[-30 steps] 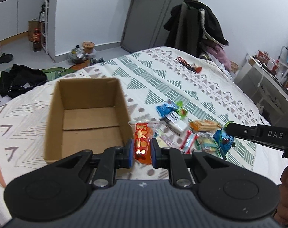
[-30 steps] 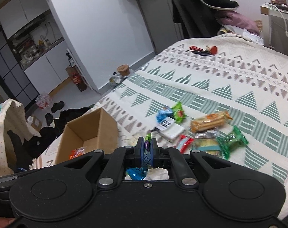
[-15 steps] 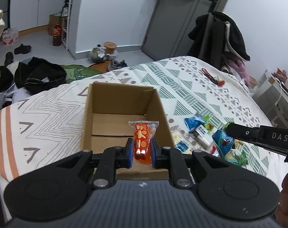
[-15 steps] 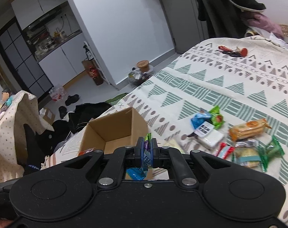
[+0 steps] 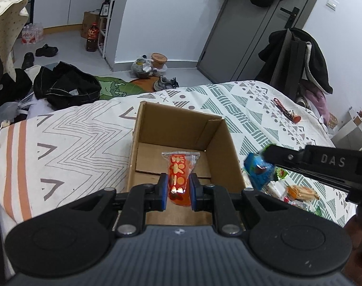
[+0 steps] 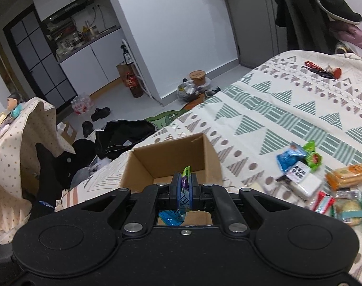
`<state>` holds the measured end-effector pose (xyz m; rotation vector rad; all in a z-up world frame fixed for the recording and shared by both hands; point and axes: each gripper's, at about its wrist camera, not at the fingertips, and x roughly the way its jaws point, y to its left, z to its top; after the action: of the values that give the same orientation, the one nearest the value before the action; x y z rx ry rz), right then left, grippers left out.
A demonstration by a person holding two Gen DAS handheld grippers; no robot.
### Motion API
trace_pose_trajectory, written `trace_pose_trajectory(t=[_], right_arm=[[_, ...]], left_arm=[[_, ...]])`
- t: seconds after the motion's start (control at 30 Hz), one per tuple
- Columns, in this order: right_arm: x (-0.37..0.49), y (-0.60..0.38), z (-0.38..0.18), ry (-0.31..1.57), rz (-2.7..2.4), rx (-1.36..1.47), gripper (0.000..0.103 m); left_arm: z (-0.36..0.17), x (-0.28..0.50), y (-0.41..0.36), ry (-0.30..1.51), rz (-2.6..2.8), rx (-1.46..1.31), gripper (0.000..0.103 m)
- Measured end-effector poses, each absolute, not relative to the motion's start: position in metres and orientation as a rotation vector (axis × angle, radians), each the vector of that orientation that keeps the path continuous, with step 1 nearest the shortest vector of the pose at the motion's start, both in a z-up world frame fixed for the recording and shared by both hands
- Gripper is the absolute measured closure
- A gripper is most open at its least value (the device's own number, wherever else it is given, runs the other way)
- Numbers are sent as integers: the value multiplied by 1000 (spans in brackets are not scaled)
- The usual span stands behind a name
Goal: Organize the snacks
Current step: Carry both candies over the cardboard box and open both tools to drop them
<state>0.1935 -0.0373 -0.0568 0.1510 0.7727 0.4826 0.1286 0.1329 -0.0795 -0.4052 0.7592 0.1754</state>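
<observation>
Since the earlier frames both grippers have swung left, from above the scattered snacks to above the open brown cardboard box (image 5: 181, 147), which now fills the middle of both views.

Nearest in the left wrist view, the left gripper (image 5: 178, 188) is pinching a clear-edged red and orange snack packet (image 5: 179, 174) by its lower half, jaws closed on it, over the box's near wall. The packet looks light, thin and crinkly, so it is probably slippery; a hold across the flat body seems safer than the sealed edge.

Beside it, the right gripper (image 6: 184, 190) is clamping a blue and green foil snack packet (image 6: 183, 195), soft and sagging below the closed jaws, just at the box's right rim.

Farther right, the remaining loose wrapped snacks (image 6: 324, 186) are lying on the patterned green and white bedspread (image 6: 288, 109).
</observation>
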Motion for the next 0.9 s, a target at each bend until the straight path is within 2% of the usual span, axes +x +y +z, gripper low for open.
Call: trace_pose_trajectory(t=[0.1, 0.2, 0.23, 0.37, 0.4, 0.47, 0.5, 0.57, 0.67, 0.77, 0.9], right_arm=[[189, -29, -55, 727, 520, 148, 95], [189, -24, -54, 713, 527, 128, 78], [188, -25, -53, 712, 531, 130, 70], [185, -34, -53, 724, 512, 137, 61], [184, -38, -53, 724, 509, 141, 58], [178, -46, -51, 707, 494, 135, 41], [176, -49, -52, 700, 482, 127, 38], [171, -59, -52, 694, 460, 120, 27], [165, -73, -53, 682, 414, 108, 13], [159, -86, -54, 664, 373, 82, 4], [153, -106, -55, 653, 337, 82, 0]], left_arm=[[-80, 128, 136, 755, 195, -418, 83], [-77, 127, 138, 754, 233, -400, 77], [-76, 126, 139, 753, 242, -399, 72], [-73, 122, 142, 742, 268, -414, 51], [-72, 121, 142, 739, 273, -410, 49], [-69, 120, 139, 731, 277, -402, 42], [-68, 120, 139, 730, 275, -402, 39], [-65, 118, 136, 726, 272, -402, 27], [-63, 118, 129, 727, 264, -389, 16], [-62, 119, 121, 752, 276, -365, 14], [-61, 119, 108, 773, 263, -331, 14]])
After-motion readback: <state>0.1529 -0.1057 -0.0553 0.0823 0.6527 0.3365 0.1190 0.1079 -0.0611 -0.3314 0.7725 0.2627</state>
